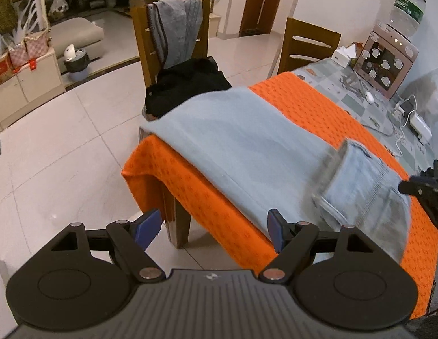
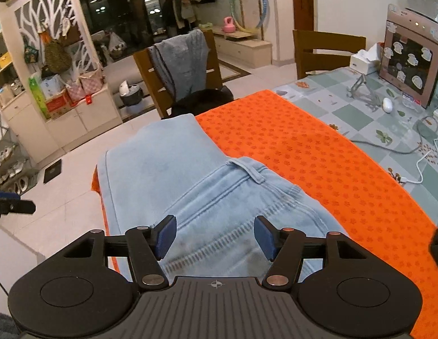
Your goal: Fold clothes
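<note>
Light blue jeans lie folded along the near edge of an orange cloth on the table. Their waistband end is folded back on top. My left gripper is open and empty, hovering off the table's corner with its right finger over the jeans' edge. My right gripper is open just above the seamed upper layer of the jeans, with denim under the gap but not pinched. Each view catches the other gripper at its edge: the right gripper, the left gripper.
A wooden chair holds a grey garment over its back and a black garment on its seat. A second chair stands at the far side. A box, tissue box, mouse and cables crowd the table's right.
</note>
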Available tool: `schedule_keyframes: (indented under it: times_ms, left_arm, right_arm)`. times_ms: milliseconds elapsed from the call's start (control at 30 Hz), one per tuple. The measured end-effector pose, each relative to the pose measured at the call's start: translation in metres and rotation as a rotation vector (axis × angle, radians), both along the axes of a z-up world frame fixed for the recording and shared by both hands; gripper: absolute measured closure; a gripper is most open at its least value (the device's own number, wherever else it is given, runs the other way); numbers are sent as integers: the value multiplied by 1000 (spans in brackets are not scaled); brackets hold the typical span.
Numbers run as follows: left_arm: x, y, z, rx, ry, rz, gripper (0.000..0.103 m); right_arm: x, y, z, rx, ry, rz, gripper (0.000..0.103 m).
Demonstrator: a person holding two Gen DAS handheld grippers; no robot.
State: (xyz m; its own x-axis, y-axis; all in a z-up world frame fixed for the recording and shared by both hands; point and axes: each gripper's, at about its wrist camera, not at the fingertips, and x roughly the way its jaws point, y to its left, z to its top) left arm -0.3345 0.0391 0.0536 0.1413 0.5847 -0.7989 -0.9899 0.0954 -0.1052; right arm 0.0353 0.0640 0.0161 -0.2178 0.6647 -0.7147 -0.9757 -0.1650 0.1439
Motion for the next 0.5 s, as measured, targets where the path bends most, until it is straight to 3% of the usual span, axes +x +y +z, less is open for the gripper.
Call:
schedule_keyframes:
  times_ms: [233, 500]
  left_arm:
    - [-54, 76, 1, 58, -45, -147, 18]
    - [-118, 175, 19, 101, -48, -494, 18]
  right_arm:
    - [-49, 18, -3, 20, -16, -138, 39]
    - [-127, 51, -10, 42, -12, -397, 39]
